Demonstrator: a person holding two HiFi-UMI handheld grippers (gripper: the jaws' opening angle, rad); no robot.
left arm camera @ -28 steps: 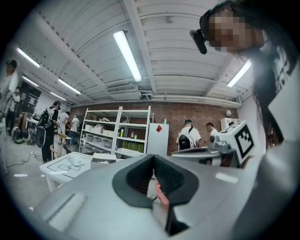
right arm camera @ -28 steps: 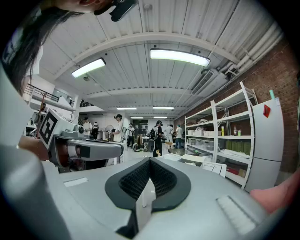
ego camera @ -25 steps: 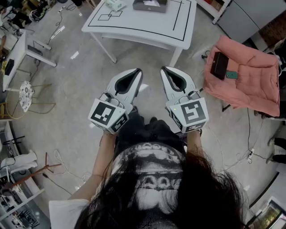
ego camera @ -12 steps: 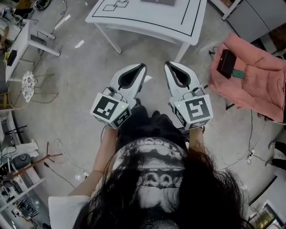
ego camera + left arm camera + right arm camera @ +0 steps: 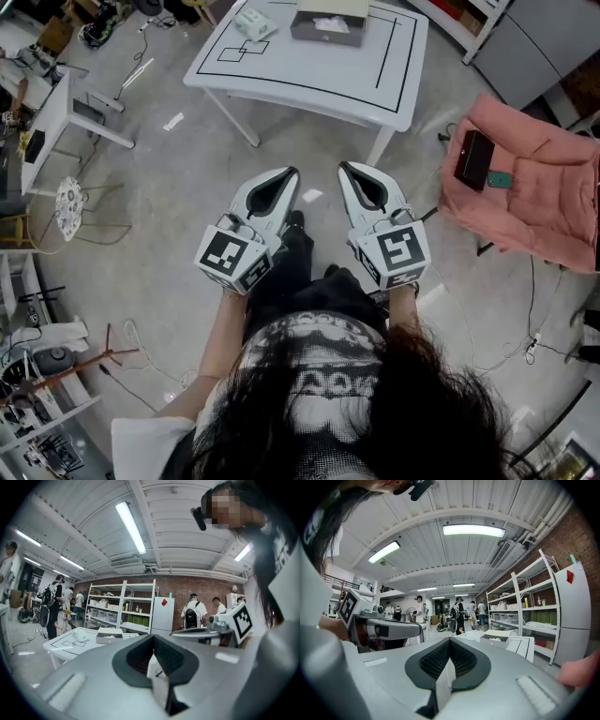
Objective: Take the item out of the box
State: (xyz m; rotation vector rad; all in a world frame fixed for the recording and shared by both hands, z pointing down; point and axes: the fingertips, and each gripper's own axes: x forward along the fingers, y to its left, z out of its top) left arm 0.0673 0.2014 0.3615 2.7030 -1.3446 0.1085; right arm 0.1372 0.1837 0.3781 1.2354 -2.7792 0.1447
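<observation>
We put this at pre-approach, nothing of the task done yet. Left gripper and right gripper sit side by side mid-frame in the head view, held in front of the person's body, well apart from the table at the top of the frame. Both claws are pinched fully together with nothing between the pads, clear in each gripper view.

The box stands on the table at top centre, open on top, with something white, the item, inside it; we can't tell what it is. A small pale object lies on the table left of the box, near some drawn black squares.

Next move, as we judge it: walk up to the table, spread one claw, come down over the box and maybe steady it with the other.

The table is white with black lines. The floor is bare grey with loose cables. A pink padded seat is at right with a dark flat thing on it. The gripper views show shelving, a brick wall and people standing far off
</observation>
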